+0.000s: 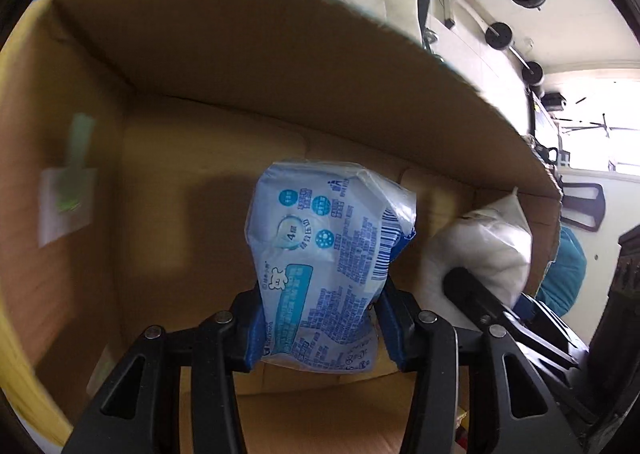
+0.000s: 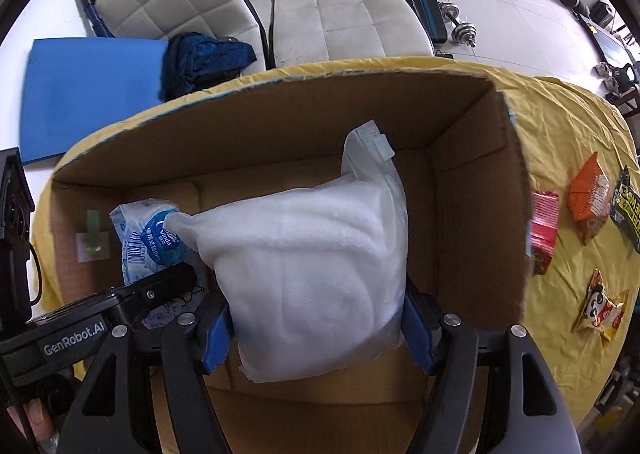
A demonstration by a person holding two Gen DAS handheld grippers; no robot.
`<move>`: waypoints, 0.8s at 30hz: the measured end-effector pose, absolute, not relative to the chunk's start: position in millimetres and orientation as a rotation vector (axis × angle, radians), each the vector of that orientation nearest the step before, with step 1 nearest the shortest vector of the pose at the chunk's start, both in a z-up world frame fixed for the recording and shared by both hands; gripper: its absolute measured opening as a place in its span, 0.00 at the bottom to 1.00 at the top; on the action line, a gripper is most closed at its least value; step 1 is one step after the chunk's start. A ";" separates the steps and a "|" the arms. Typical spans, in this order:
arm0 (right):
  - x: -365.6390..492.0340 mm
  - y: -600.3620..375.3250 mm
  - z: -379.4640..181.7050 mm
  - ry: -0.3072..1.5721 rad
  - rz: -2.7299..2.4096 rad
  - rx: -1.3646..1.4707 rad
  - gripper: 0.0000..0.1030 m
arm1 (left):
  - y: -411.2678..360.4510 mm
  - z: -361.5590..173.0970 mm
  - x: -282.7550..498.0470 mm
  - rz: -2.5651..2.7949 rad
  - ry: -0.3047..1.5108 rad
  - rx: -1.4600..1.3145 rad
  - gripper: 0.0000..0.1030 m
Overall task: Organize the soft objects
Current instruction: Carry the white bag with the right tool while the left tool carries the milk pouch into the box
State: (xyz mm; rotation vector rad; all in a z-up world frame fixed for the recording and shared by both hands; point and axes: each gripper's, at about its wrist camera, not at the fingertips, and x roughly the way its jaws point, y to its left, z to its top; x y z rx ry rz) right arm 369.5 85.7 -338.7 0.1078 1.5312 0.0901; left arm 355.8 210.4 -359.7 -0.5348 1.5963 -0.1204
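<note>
Left wrist view: the left gripper (image 1: 320,318) clenches a blue-printed tissue pack (image 1: 324,254), held inside an open cardboard box (image 1: 248,53). A white bagged towel (image 1: 492,250) sits just to its right.

Right wrist view: the right gripper (image 2: 316,328) grips the towel (image 2: 312,270) inside the box (image 2: 480,189), the tissue pack (image 2: 148,242) beside it. Snack packets (image 2: 590,201) lie on a yellow cloth (image 2: 560,125) outside.

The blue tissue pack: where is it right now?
The blue tissue pack is clamped in the left tongs, inside the cardboard box, left of the white towel bag.
</note>
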 end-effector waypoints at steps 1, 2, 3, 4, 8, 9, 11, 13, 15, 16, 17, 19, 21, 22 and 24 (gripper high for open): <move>372.2 86.5 -345.0 1.536 0.087 0.105 0.71 | 209.3 -363.2 357.5 -0.133 1.603 -0.541 0.43; 374.5 88.1 -350.4 1.540 0.080 0.098 0.72 | 207.3 -366.8 359.3 -0.147 1.611 -0.545 0.43; 376.6 88.7 -354.7 1.541 0.072 0.090 0.72 | 206.1 -370.1 360.7 -0.153 1.618 -0.545 0.43; 378.3 88.4 -358.2 1.543 0.073 0.089 0.73 | 205.5 -373.0 361.9 -0.154 1.623 -0.544 0.44; 385.3 87.7 -371.7 1.564 0.072 0.092 0.76 | 203.2 -380.9 365.3 -0.180 1.644 -0.584 0.46; 386.0 86.9 -374.0 1.566 0.080 0.100 0.77 | 203.9 -382.8 365.9 -0.185 1.647 -0.600 0.47; 387.3 87.1 -378.4 1.580 0.091 0.096 0.77 | 204.1 -383.7 364.6 -0.192 1.650 -0.630 0.48; 387.9 89.5 -380.1 1.581 0.098 0.088 0.78 | 206.5 -384.5 363.4 -0.179 1.655 -0.624 0.48; 388.3 92.0 -381.7 1.581 0.107 0.082 0.79 | 205.6 -382.1 362.4 -0.161 1.660 -0.604 0.48; 387.9 93.2 -381.6 1.582 0.109 0.080 0.80 | 205.1 -380.2 361.9 -0.153 1.662 -0.594 0.49; 387.5 93.8 -380.9 1.582 0.111 0.077 0.80 | 207.6 -377.3 366.0 -0.145 1.665 -0.582 0.49; 389.5 94.1 -378.6 1.580 0.110 0.065 0.81 | 207.5 -369.3 367.8 -0.127 1.662 -0.538 0.49; 390.5 95.2 -376.9 1.578 0.113 0.058 0.82 | 205.1 -360.1 368.4 -0.120 1.651 -0.490 0.52; 391.1 95.4 -375.5 1.575 0.113 0.058 0.82 | 203.6 -356.1 368.3 -0.118 1.646 -0.476 0.55; 392.3 94.7 -372.9 1.569 0.109 0.053 0.83 | 203.2 -346.0 368.3 -0.114 1.635 -0.460 0.60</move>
